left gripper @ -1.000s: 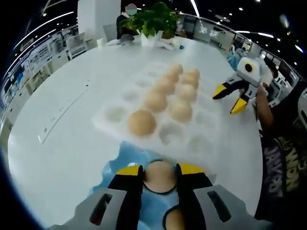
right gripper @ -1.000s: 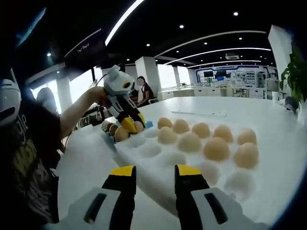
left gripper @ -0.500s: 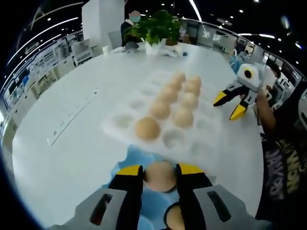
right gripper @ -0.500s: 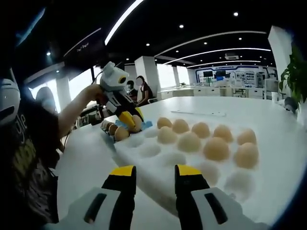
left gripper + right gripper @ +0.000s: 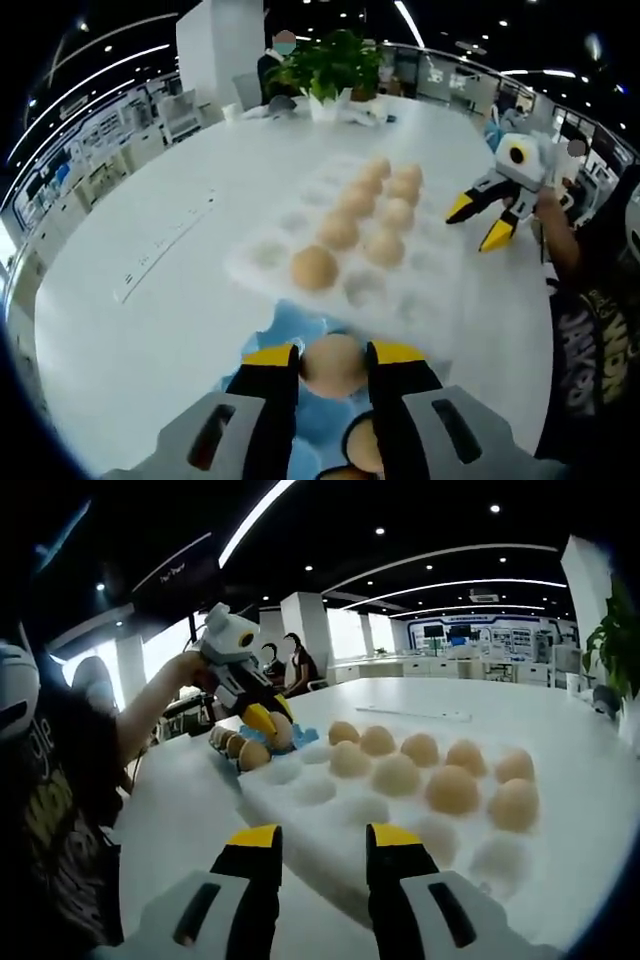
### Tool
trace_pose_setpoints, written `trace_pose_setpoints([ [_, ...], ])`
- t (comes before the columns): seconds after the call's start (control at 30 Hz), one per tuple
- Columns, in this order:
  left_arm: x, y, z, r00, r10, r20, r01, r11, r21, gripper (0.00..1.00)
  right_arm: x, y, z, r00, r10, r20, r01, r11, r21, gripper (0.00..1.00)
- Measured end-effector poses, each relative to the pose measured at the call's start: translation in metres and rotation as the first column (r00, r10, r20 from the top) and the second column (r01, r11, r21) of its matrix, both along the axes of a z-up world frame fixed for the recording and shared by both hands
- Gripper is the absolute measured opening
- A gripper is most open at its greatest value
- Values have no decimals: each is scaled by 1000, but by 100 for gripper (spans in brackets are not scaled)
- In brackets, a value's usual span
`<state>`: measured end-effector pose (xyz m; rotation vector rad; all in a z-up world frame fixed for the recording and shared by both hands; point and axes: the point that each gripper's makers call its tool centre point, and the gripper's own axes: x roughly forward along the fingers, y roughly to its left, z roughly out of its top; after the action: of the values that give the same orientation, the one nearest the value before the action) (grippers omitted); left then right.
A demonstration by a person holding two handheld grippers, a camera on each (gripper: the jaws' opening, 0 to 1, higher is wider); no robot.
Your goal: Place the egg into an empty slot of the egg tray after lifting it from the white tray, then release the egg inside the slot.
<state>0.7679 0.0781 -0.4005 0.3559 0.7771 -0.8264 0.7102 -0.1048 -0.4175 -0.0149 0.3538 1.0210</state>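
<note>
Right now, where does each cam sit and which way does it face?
Left gripper view: rides the left tool, shut on an egg above the blue tray, facing the white egg tray and a plant; the person's arm shows holding the right tool.
Right gripper view: rides the right tool, open, low beside the egg tray, facing across it; the person's arm holds the left tool.
Shared: egg tray, both tools, white table.

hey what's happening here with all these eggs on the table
A person holds a gripper in each hand. The left gripper is shut on an egg, raised over the blue holder with more eggs. Ahead lies the white egg tray, partly filled, with empty slots. The right gripper is open, waiting at the tray's edge.
</note>
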Motion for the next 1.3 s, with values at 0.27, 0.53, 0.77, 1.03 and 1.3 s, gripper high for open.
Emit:
trace_pose_setpoints([
  [0.27,-3,15,7,999,28,20,-28,1000,13,27,2,0,0,1000,-1,2,1,1000,-2,35],
  [0.53,-11,24,7,999,40,22,-40,999,21,27,-2,1,1,1000,3,2,-3,1000,-9,35],
  [0.77,-15,36,9,997,68,29,-68,997,20,27,-6,3,1,1000,2,2,-2,1000,-14,35],
  [1.03,-19,52,8,996,90,29,-91,995,32,27,-8,7,0,1000,-1,5,1,1000,-24,35],
  [1.3,-23,68,10,993,113,34,-114,993,31,27,-7,8,0,1000,-5,3,5,999,-38,35],
])
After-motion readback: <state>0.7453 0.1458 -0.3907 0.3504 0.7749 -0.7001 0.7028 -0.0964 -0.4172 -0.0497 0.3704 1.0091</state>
